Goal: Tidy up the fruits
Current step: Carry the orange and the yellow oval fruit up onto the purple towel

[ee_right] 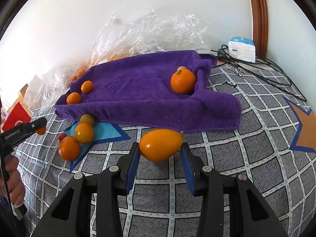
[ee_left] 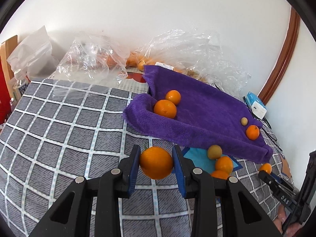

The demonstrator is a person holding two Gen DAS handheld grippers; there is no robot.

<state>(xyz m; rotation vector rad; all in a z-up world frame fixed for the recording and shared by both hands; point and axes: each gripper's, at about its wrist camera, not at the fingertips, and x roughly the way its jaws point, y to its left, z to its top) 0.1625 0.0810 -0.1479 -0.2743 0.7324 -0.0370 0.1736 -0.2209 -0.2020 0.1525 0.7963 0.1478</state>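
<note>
Round orange (ee_left: 156, 162) in left claw (ee_left: 156, 163), fluffy purple towel (ee_left: 197, 110) behind

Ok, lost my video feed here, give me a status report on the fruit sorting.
Left claw shut on round orange. Right claw shut on oval orange fruit. Four fruits on purple towel. Nothing blocking.

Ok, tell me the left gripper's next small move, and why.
Probably carry it on to the purple towel and release there. The left gripper is shut on a round orange held clear of the checked cloth, and four fruits already sit on the towel, two at its near-left fold.
</note>
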